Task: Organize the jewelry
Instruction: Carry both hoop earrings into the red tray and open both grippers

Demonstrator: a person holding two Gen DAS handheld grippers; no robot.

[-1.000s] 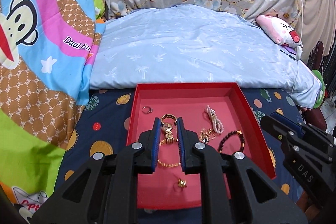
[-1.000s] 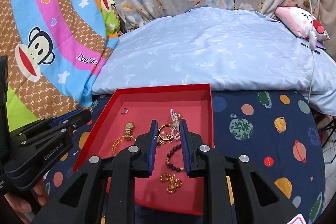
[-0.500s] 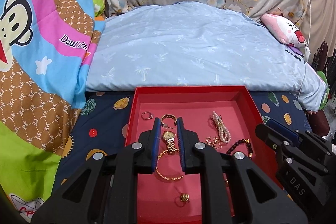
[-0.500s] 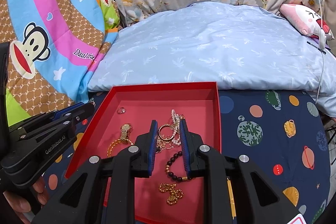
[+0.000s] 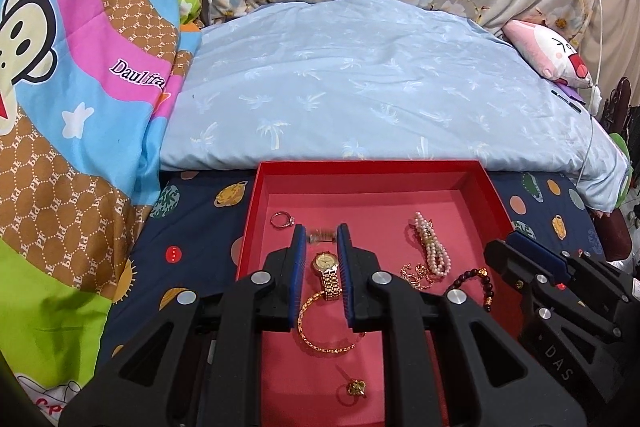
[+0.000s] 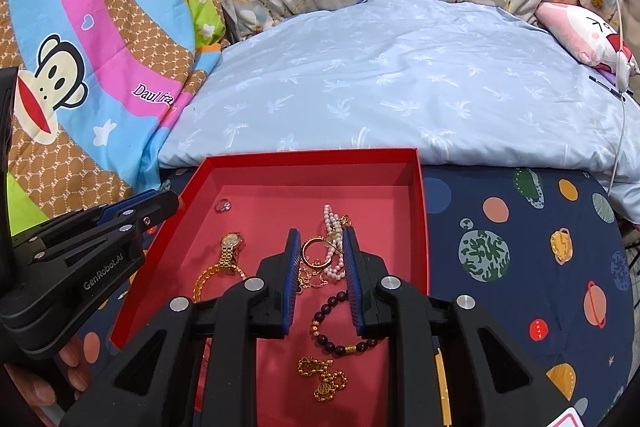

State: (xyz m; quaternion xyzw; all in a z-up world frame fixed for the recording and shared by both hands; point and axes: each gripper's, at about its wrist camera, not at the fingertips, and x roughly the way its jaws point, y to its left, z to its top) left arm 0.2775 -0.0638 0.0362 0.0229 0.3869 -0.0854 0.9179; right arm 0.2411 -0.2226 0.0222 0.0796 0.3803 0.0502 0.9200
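Both grippers, left (image 5: 321, 241) and right (image 6: 318, 245), hover spread over the glossy red tray (image 5: 368, 167) of gold chains.

Bright even indoor light, soft shadows, strong fisheye bending, dark vignetted corners, mostly sharp focus

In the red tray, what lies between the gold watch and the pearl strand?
In the left wrist view, only bare tray floor separates the gold watch from the pearl strand; the left gripper's right finger crosses that stretch.
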